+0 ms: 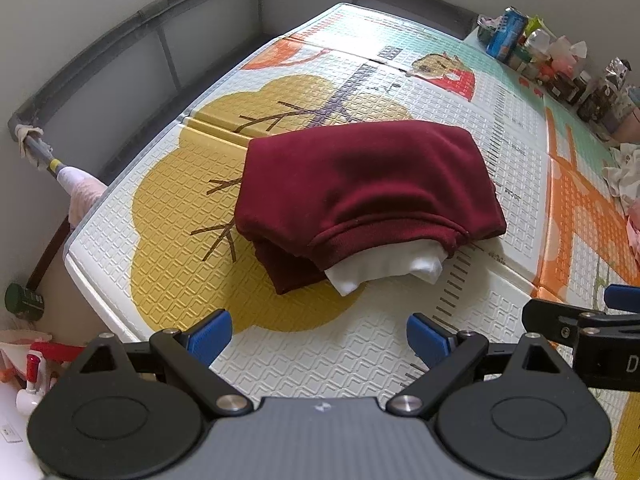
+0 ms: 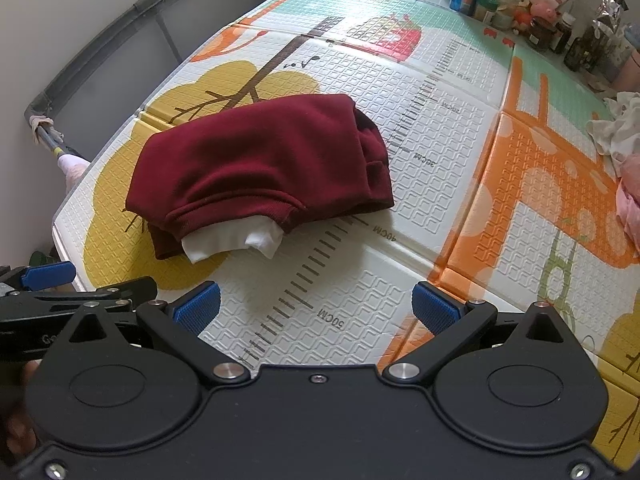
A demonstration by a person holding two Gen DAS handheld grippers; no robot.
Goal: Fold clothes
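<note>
Maroon sweatshirt (image 1: 360, 184): soft, limp, folded bundle — white lining (image 1: 384, 270) peeking out.
Hold: likely the thick ribbed hem.
Left hand-held gripper (image 1: 320, 338): wide open, empty.
Right hand-held gripper (image 2: 318, 306): wide open, empty.

I am working in a home, likely a child's play area. A foam play mat (image 2: 460, 128) printed with trees and a height ruler fills the frame; household bottles and packets (image 2: 532, 4) crowd the upper right; grey playpen railing (image 1: 120, 36) runs upper left.
</note>
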